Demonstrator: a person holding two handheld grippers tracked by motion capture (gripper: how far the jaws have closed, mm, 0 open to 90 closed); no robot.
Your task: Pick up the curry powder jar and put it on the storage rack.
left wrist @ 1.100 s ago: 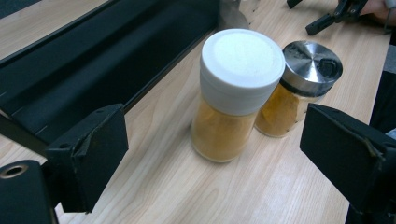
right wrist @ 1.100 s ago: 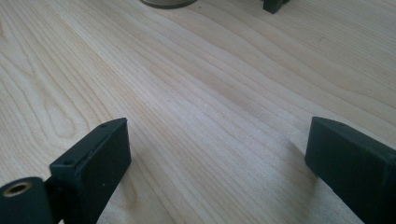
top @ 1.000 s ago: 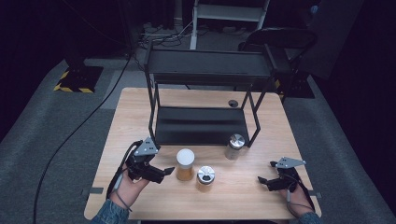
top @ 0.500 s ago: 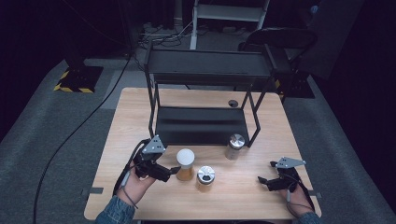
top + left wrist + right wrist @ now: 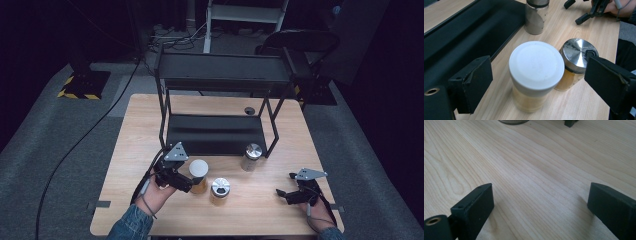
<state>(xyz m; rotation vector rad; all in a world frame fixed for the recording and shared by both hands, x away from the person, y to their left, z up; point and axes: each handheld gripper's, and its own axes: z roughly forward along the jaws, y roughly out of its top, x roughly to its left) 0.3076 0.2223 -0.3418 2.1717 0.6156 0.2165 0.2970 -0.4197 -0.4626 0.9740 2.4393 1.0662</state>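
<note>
A jar with a white lid (image 5: 198,175) and amber contents stands on the wooden table (image 5: 150,125), just in front of the black two-tier rack (image 5: 215,134). My left gripper (image 5: 189,183) is open. In the left gripper view its jaws flank the white-lidded jar (image 5: 536,75), with a gap on each side. A shorter amber jar with a metal lid (image 5: 220,190) stands right beside the white-lidded one, seen close as the metal-lidded jar (image 5: 575,60). A steel canister (image 5: 251,156) stands by the rack's front right leg. My right gripper (image 5: 283,194) rests open near the table's right front, with bare wood between its jaws (image 5: 541,207).
The rack's lower shelf (image 5: 461,32) lies close behind the jars, and its upper shelf (image 5: 225,72) overhangs the back of the table. A small round hole (image 5: 249,110) is in the tabletop at the back. A black chair (image 5: 300,45) and cables lie beyond the table.
My left gripper has slid right along the table, up to the white-lidded jar, so its jaws now flank the jar. The right gripper has stayed still.
</note>
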